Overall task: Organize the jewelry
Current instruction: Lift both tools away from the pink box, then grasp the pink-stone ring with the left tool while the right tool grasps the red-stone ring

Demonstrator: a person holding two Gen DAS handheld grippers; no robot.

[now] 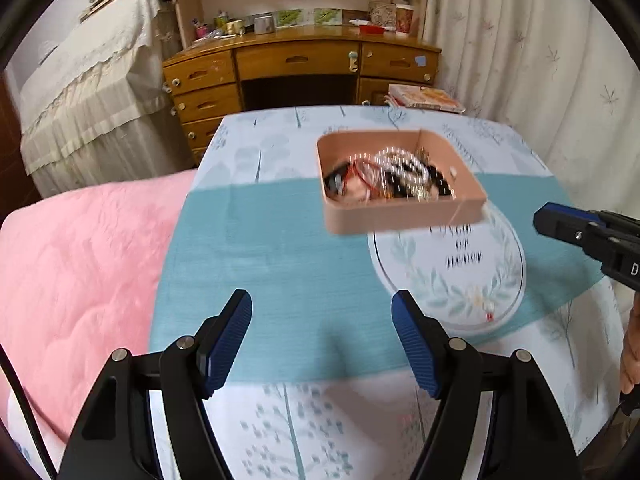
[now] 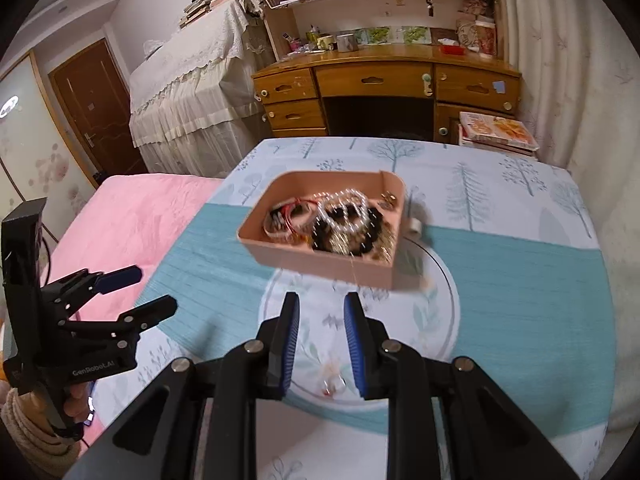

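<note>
A pink open box (image 1: 400,216) (image 2: 320,260) full of tangled jewelry (image 1: 396,176) (image 2: 344,220), with pearl strands, black beads and red cord, stands on the table. Its near side overlaps a round white floral plate (image 1: 452,276) (image 2: 400,320). A small trinket (image 1: 486,312) (image 2: 332,384) lies on the plate's near rim. My left gripper (image 1: 322,308) (image 2: 156,288) is open wide over the teal cloth, left of the plate and short of the box, with nothing in it. My right gripper (image 2: 322,298) hovers over the plate, its jaws a narrow gap apart and empty.
The table wears a tree-print cloth with a teal band (image 1: 280,260). A pink quilt (image 1: 80,280) lies to the left. Beyond the table stand a wooden desk (image 1: 300,60), a stack of books (image 1: 424,98) and a pale curtain (image 1: 540,60). A small white object (image 2: 416,226) sits beside the box.
</note>
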